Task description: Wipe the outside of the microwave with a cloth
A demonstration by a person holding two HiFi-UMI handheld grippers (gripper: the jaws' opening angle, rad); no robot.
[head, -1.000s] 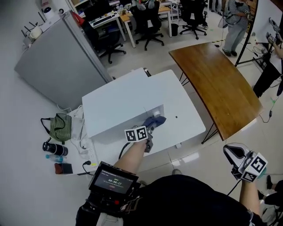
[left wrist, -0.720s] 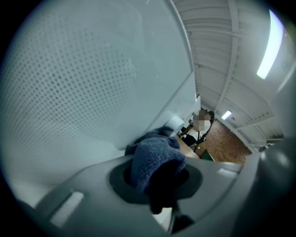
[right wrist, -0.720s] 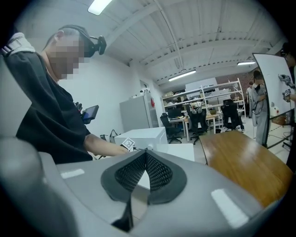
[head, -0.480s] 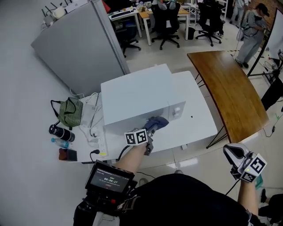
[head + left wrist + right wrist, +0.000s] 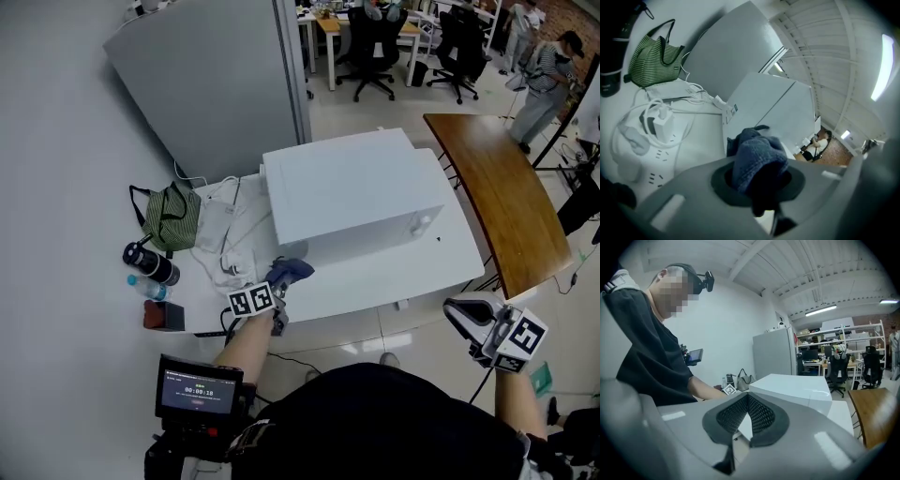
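1. Starting with the white table, we see that it carries everything. Its near edge and right end are bare, and its left end is crowded.
2. The microwave stands toward the table's far edge with its knob face turned to the near edge. That leaves a strip of bare tabletop along this face, which is good room for long sideways strokes. Its top is bare and open from above as well.
3. A green striped bag, a power strip with coiled leads and a dark bottle fill the table's left end, close beside the microwave's left wall. We judge this the tight side, where a low stroke could snag the leads.
4. Our left gripper is clamped on the cloth and hangs over the table's near edge, aimed at the microwave's near-left corner. From there it could reach either the knob face or the left wall.
5. Our right gripper has its jaws pressed together with nothing between them. It is held off the table, beyond the near-right corner, probably to keep clear of the wiping arm.
6. The blue cloth is bunched and bulges past the jaws, so fabric rather than plastic would meet the casing. It sits just beside that corner, and we cannot tell whether it touches.
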